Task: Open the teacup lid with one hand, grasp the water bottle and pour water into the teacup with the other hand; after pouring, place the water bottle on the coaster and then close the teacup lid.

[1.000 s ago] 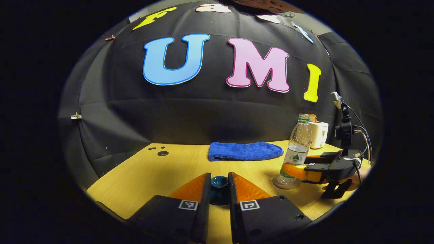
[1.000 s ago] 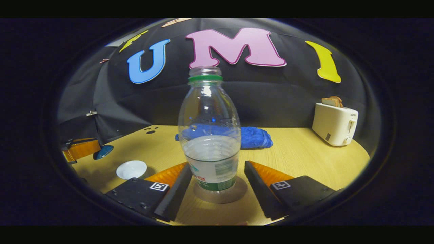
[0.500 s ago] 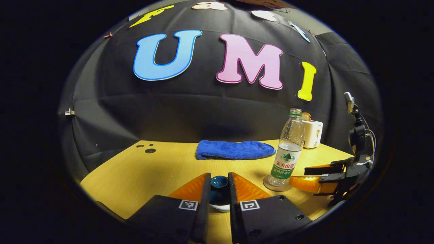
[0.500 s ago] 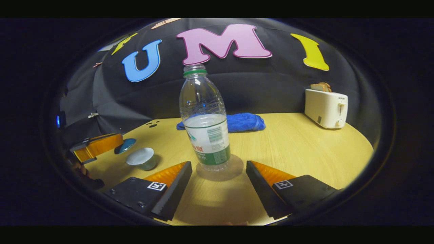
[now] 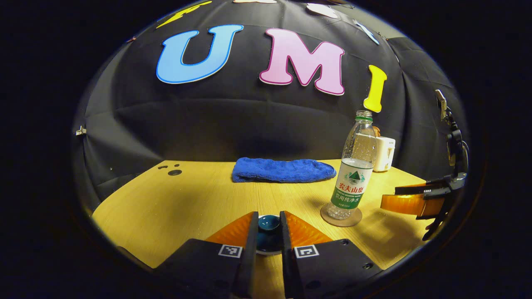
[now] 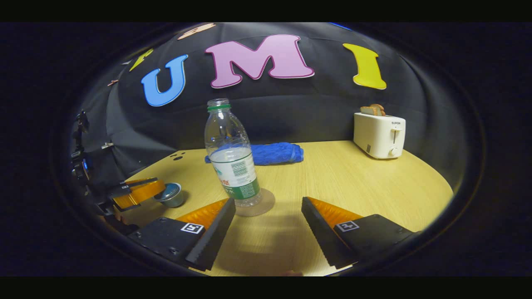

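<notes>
The table (image 6: pixel 374 187) has plenty of bare wood on its right half, from the near edge back to the toaster (image 6: pixel 379 133), which sits at the far right edge against the booth wall. A blue towel (image 5: pixel 283 170) lies flat along the far edge, near the middle, long side running with that edge. A few small dark holes (image 5: pixel 174 172) mark the far left corner.

The water bottle (image 6: pixel 230 155) stands upright on the round coaster (image 6: pixel 266 203), neck pointing straight up, no cap on, roughly half full. It's in front of the towel and a bit toward the toaster side, well apart from both. The right gripper (image 6: pixel 268 226) is let go, fingers spread wide with the bottle just ahead of the gap and slightly off to its left finger's side, nothing between them. In the left gripper view it hangs off to the bottle's right, clear of it.

The left gripper (image 5: pixel 268 234) is clenched on the dark teal teacup lid (image 5: pixel 268 224), both fingers pressing its sides. Right under the lid there's a pale rim, so it's at the teacup (image 6: pixel 170 196), near the table's front left part; can't tell if the lid is actually seated on it. The bottle stands between that spot and the open right side.
</notes>
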